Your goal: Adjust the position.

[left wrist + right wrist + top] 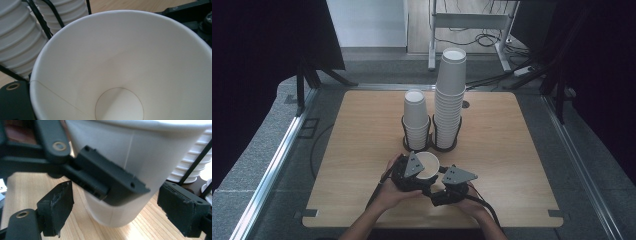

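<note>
White paper cup [428,165] sits low in the frame's centre, in front of the two cup stacks [449,95] — the left gripper [412,172] clamps its wall, the right gripper [120,210] straddles its base, jaws apart.

We see a white paper cup [140,157] held off the wooden table [27,187] — the left gripper [100,178] has a black jaw pressed flat against its wall. Our right gripper [117,207] stands with its pads either side of the cup's base, not touching it. Ribbed cup stacks [190,167] in black wire holders [197,160] sit at the right edge.
</note>
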Demonstrator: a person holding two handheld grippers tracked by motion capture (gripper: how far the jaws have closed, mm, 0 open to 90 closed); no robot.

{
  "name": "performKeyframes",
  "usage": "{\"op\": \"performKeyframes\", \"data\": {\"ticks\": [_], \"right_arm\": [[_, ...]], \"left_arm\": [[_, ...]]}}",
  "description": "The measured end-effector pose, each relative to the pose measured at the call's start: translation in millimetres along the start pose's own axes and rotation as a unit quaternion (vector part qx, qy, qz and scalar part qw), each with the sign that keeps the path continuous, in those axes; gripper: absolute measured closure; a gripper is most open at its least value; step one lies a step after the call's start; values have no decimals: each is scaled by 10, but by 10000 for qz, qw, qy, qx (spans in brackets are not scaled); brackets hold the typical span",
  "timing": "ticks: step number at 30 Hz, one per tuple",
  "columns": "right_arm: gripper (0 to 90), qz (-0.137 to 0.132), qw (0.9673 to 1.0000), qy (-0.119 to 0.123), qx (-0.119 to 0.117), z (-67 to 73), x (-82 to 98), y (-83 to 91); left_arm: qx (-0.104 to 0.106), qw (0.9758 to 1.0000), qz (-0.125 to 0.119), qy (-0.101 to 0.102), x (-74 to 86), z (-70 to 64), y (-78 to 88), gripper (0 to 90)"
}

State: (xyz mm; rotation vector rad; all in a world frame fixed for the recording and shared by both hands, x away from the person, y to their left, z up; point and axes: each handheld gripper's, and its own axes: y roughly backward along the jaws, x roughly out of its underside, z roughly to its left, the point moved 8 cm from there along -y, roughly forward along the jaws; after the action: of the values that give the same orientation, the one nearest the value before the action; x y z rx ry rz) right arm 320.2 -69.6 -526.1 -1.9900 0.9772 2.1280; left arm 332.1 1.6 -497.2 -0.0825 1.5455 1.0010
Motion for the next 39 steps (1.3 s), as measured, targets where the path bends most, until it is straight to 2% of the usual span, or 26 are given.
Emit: {"op": "performKeyframes", "data": {"ticks": [5,8,9,12,15,16,17,18,19,20,22,24,26,31,36,39], "right_arm": [[132,21,9999,83,106,10,5,-38],[139,14,9999,107,120,20,3,-48],[169,-27,9998,132,124,25,-3,-47],[176,-25,9998,161,103,27,-2,-40],[185,2,9997,213,139,24,-2,-30],[190,24,9995,251,187,24,4,-36],[190,24,9995,251,187,24,4,-36],[192,24,9994,260,232,19,9,-44],[192,24,9994,260,232,19,9,-44],[194,-18,9996,208,213,13,8,-40],[194,-54,9995,178,265,-14,10,-25],[195,-82,9994,157,303,-32,12,-11],[195,-107,9990,143,420,-74,23,20],[195,-112,9986,5,508,-152,60,49],[194,-106,9982,-3,583,-182,69,63],[194,-77,9975,-28,695,-241,90,90]], "left_arm": [[118,9999,-35,7,-21,-55,6,120],[307,9995,-93,27,-37,-89,22,119],[372,9992,-121,22,-43,-111,25,117],[361,9993,-133,15,-43,-114,26,115],[378,9992,-114,76,-39,-113,17,100],[494,9985,-86,205,-43,-118,14,71],[494,9985,-86,205,-43,-118,14,21],[587,9977,-62,320,-51,-127,17,0],[587,9977,-62,320,-51,-127,17,0],[477,9984,-50,297,-58,-116,29,0],[536,9980,-45,327,-69,-121,48,0],[499,9982,-63,325,-77,-114,59,0],[504,9979,-204,348,-111,-99,112,0],[510,9975,-350,343,-168,-90,203,0],[549,9964,-509,390,-210,-45,285,0],[661,9942,-627,574,-217,34,353,0]]}}
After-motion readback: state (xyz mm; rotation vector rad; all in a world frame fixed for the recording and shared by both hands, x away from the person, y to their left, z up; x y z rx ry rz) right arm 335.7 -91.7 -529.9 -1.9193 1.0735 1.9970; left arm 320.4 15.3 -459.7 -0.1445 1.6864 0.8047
